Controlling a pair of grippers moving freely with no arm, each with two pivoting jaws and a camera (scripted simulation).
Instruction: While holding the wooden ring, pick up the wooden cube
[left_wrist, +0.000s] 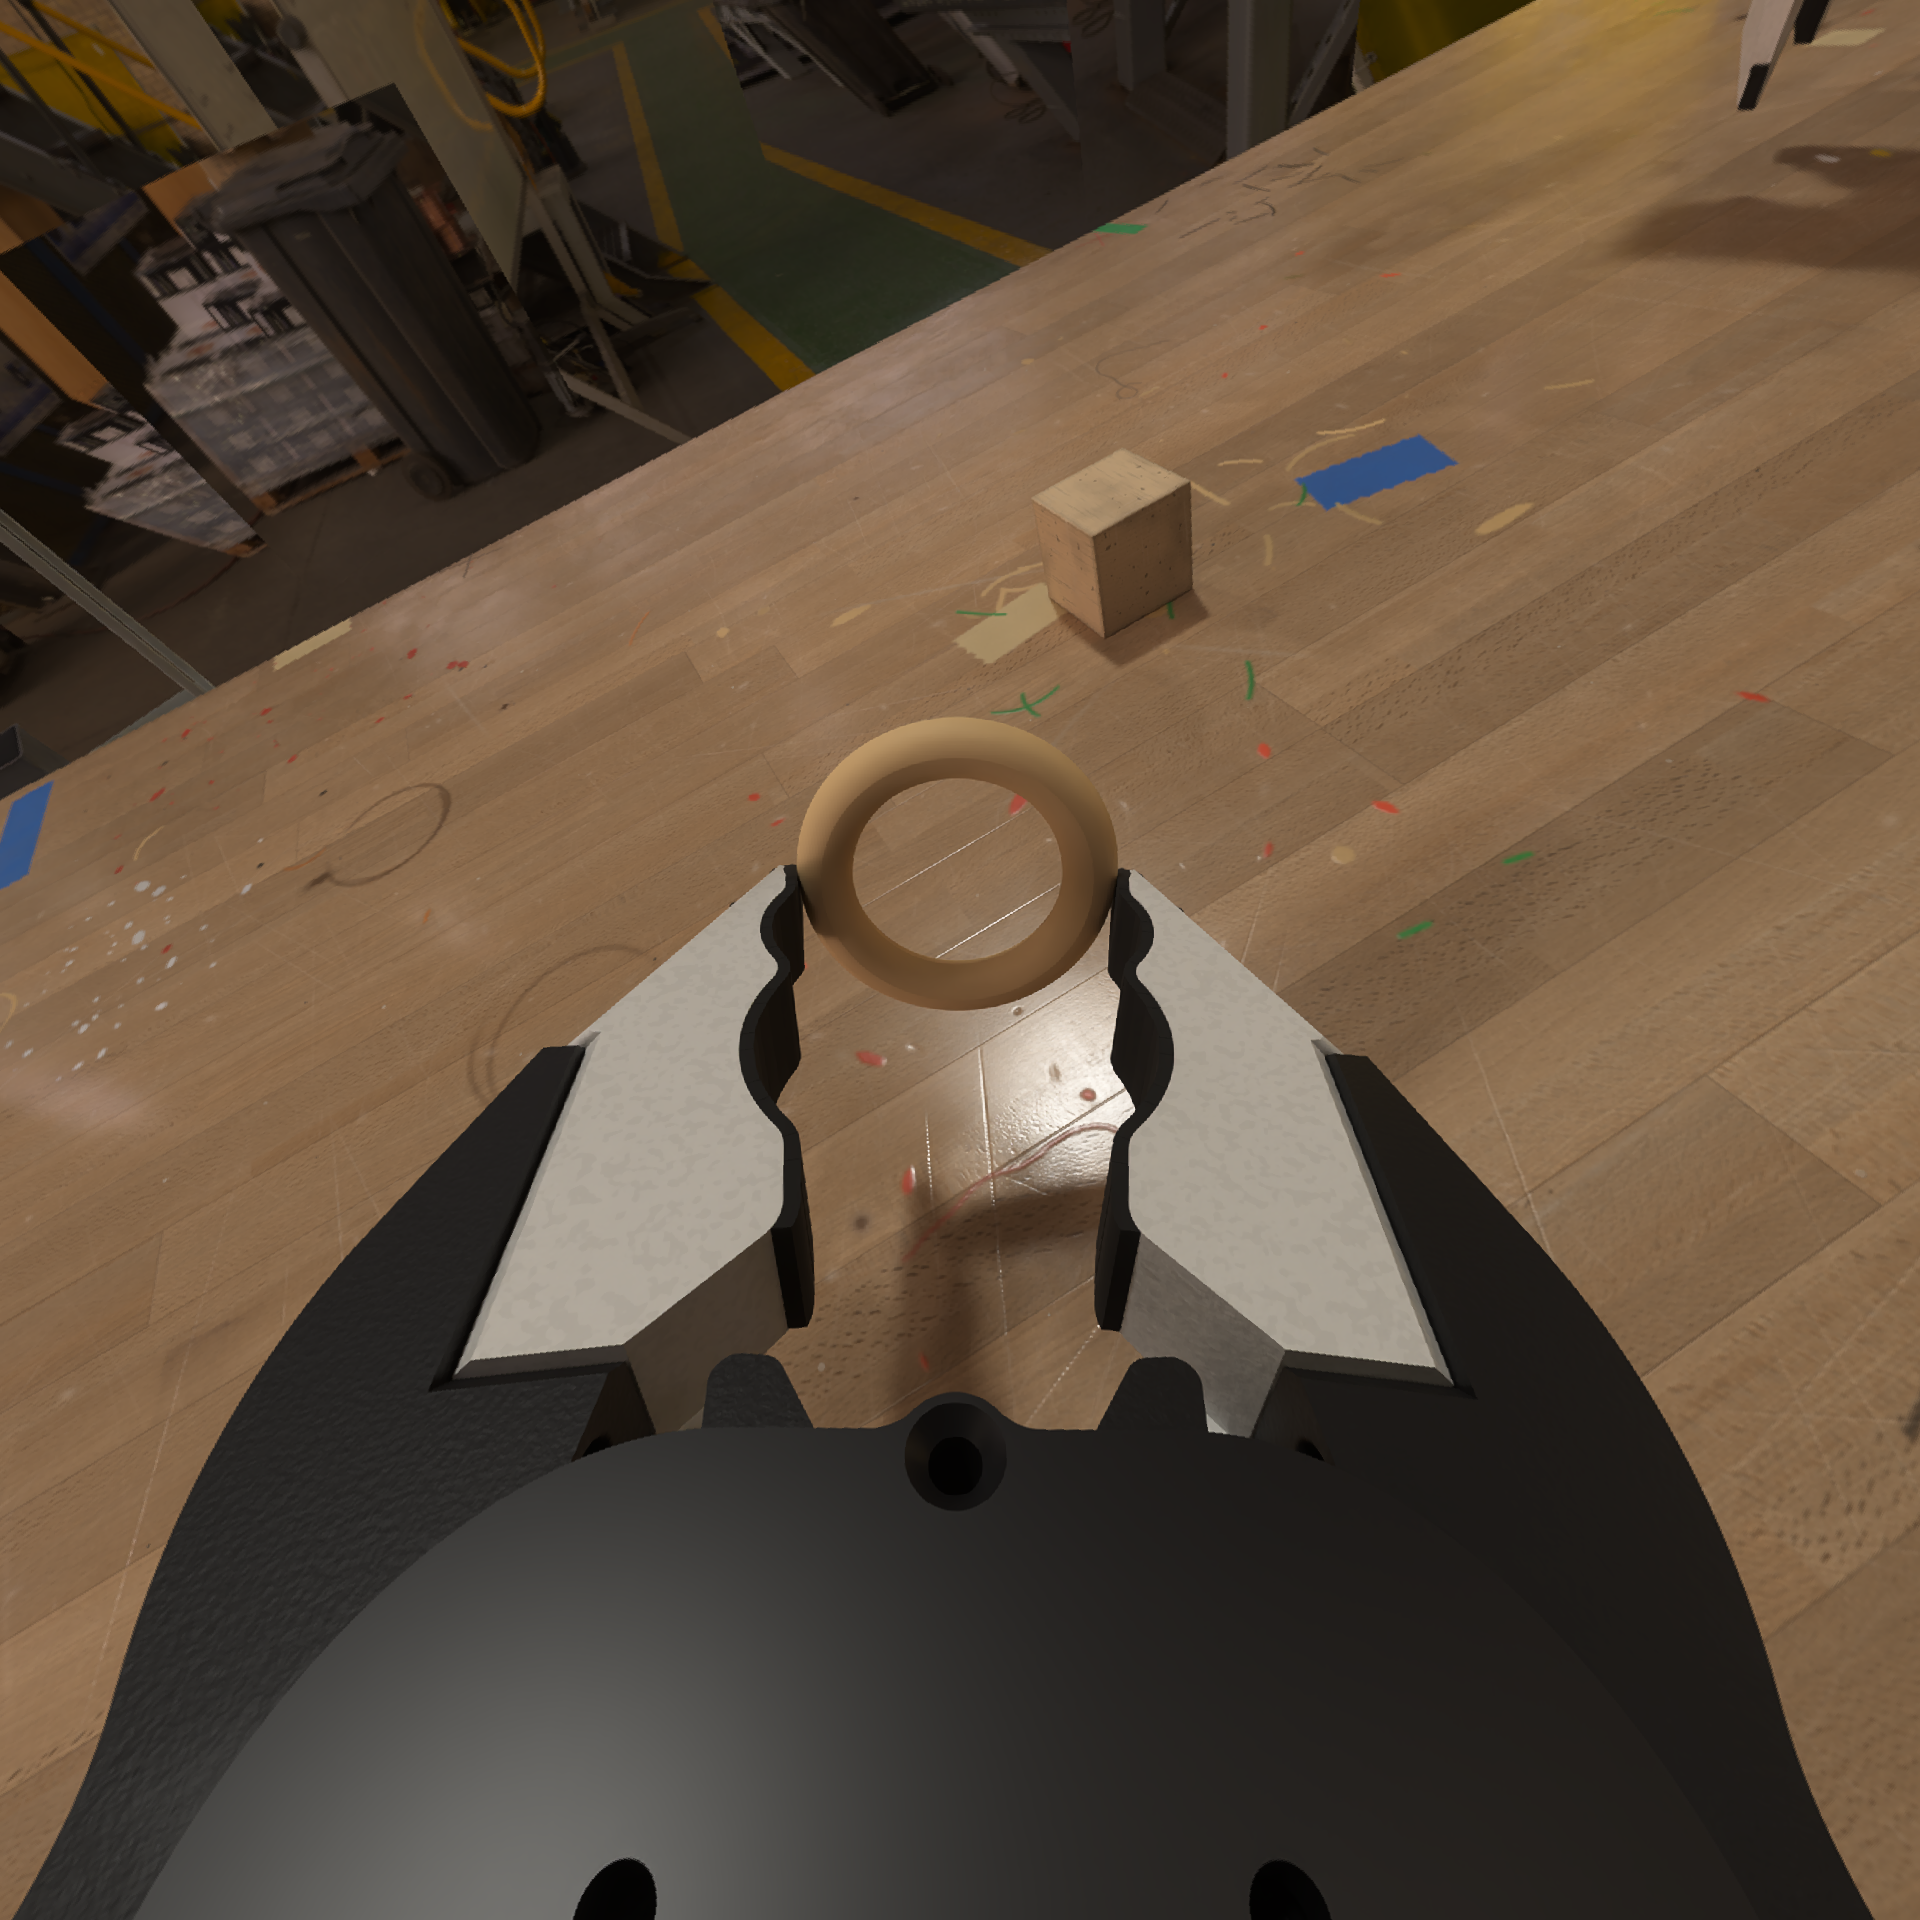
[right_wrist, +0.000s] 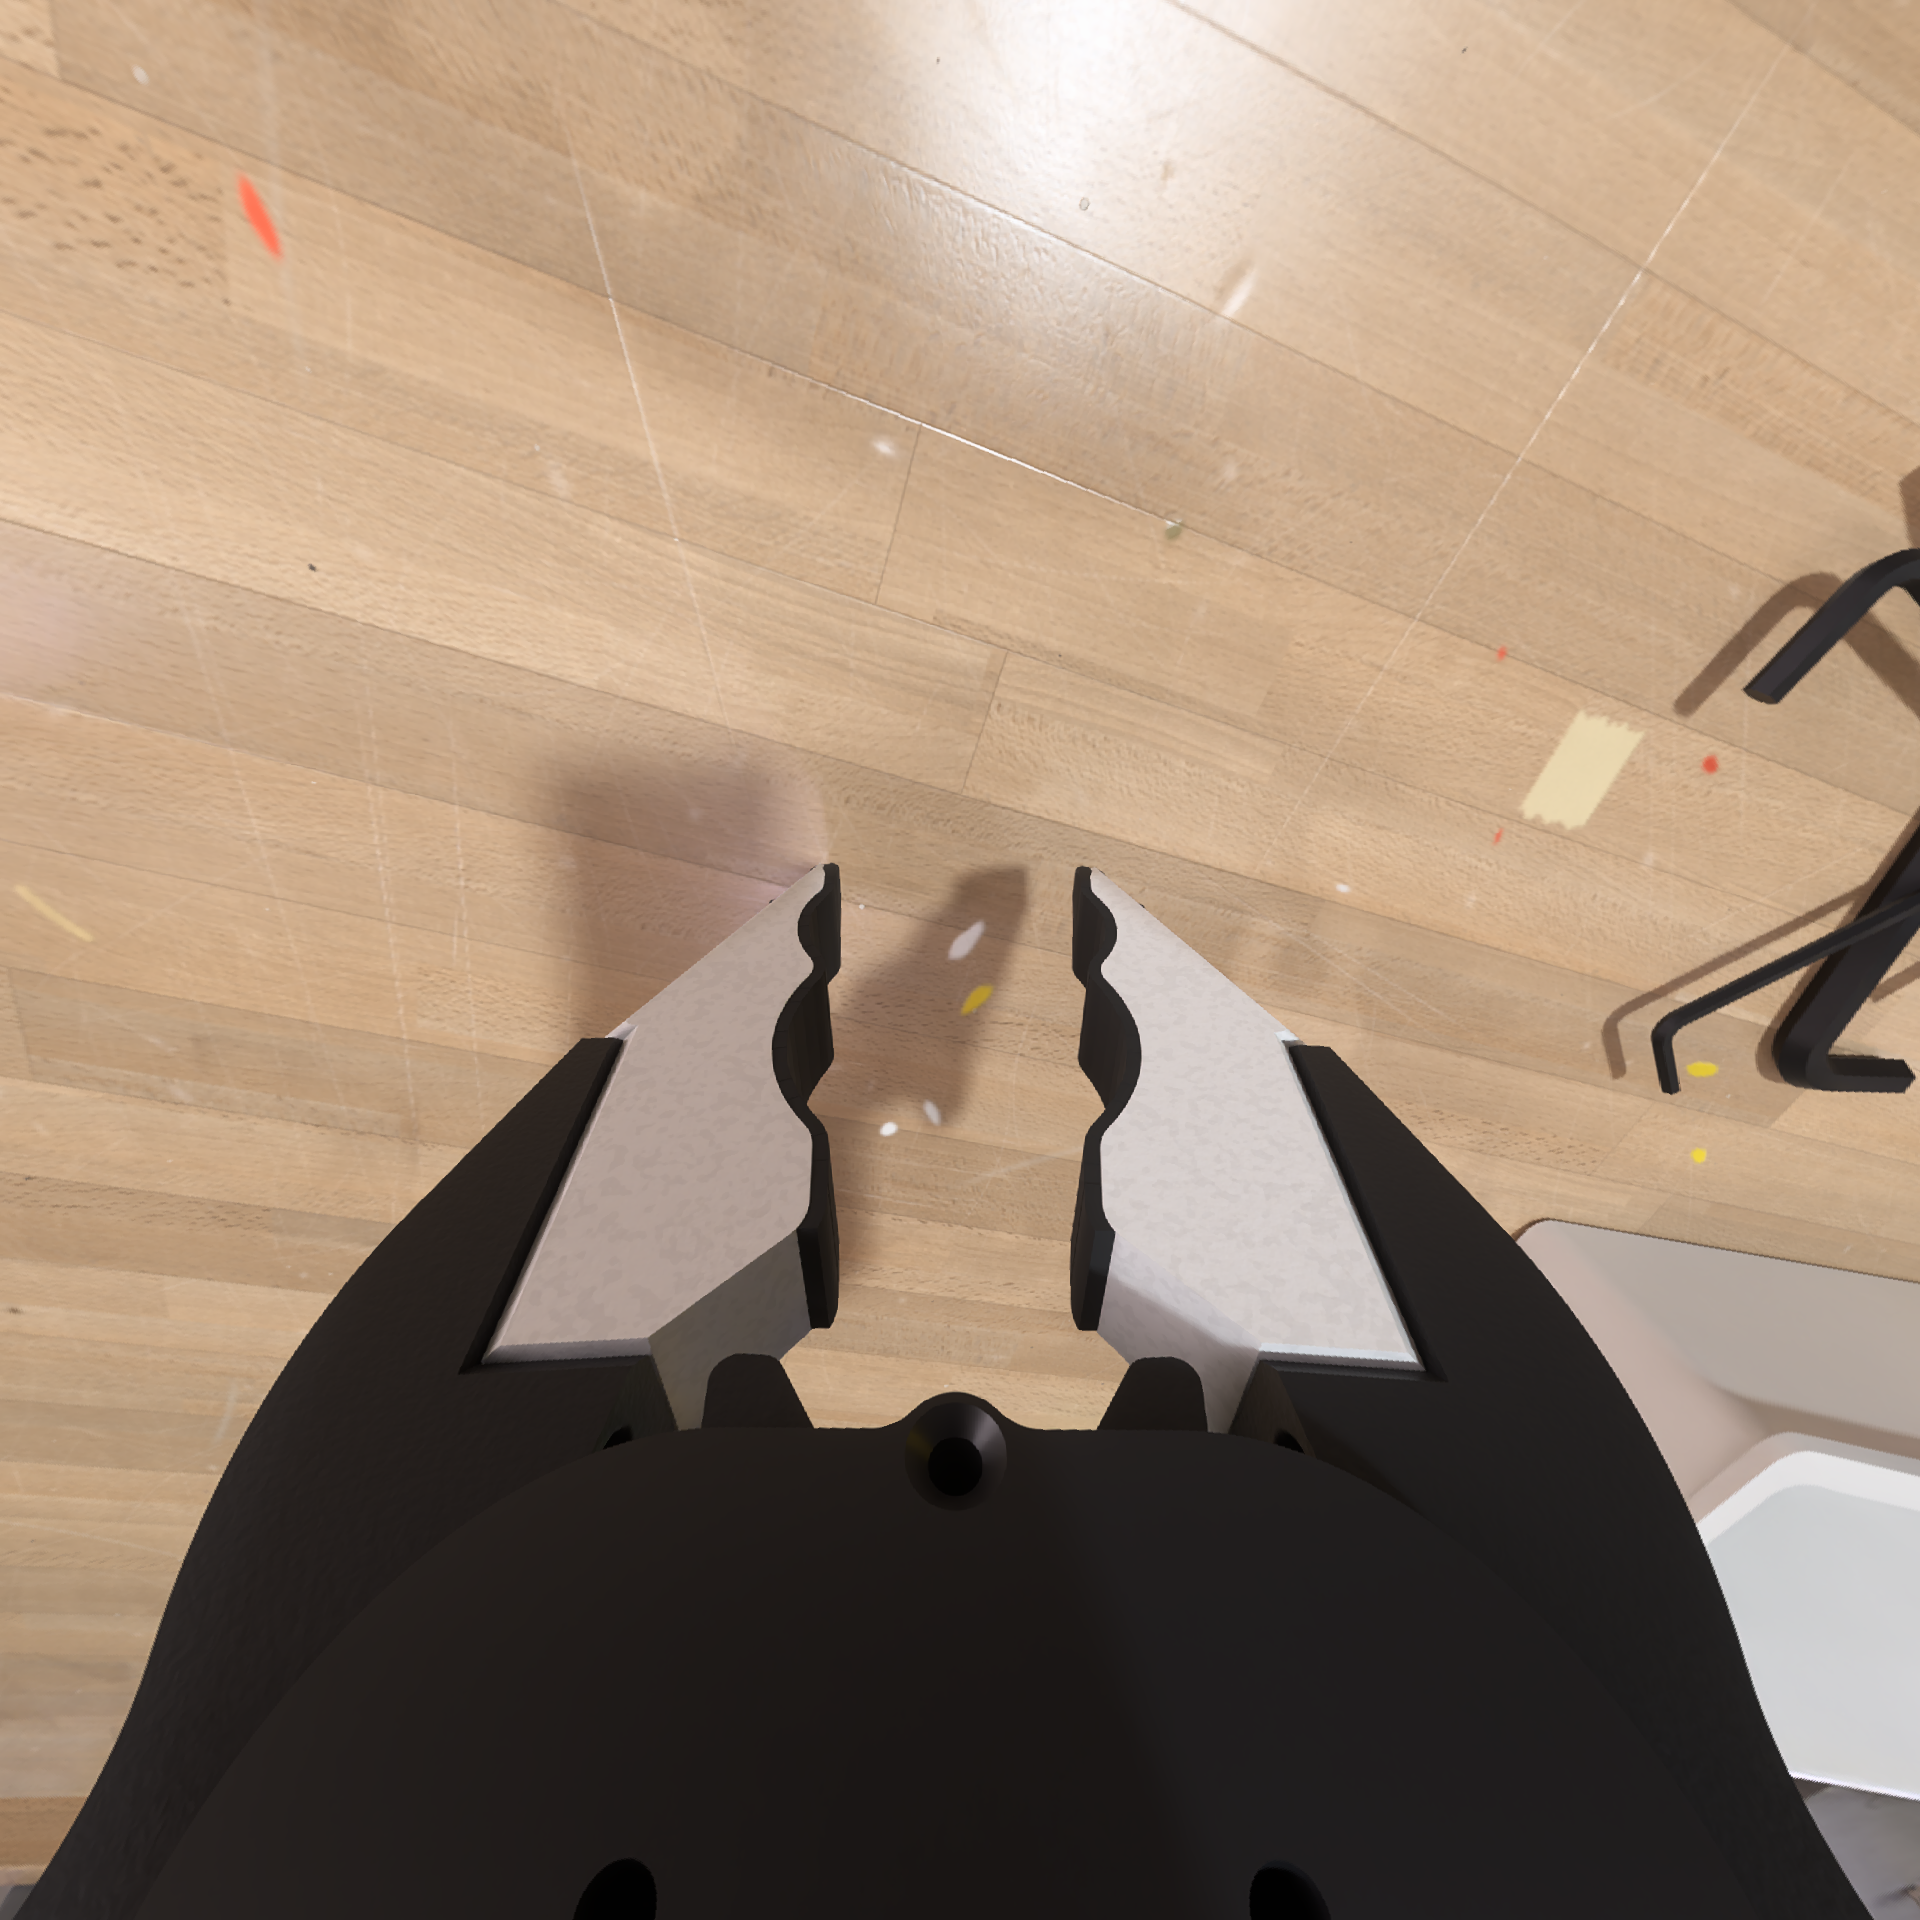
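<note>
My left gripper (left_wrist: 956, 883) is shut on the wooden ring (left_wrist: 831, 831), pinching it by its two sides at the fingertips and holding it above the table, its hole facing the camera. The wooden cube (left_wrist: 1117, 540) rests on the wooden table (left_wrist: 1558, 935) beyond the ring, a little to the right, apart from it. My right gripper (right_wrist: 956, 883) is open and empty, pointing down at bare table; neither ring nor cube shows in the right wrist view. A fingertip of the right gripper (left_wrist: 1766, 52) shows at the top right corner of the left wrist view.
The table's far edge (left_wrist: 623, 468) runs diagonally behind the cube, with a workshop floor and a dark bin (left_wrist: 384, 301) beyond. Blue tape (left_wrist: 1371, 470) lies right of the cube. Black hex keys (right_wrist: 1829, 831) and a white tray (right_wrist: 1818, 1507) lie to the right of the right gripper.
</note>
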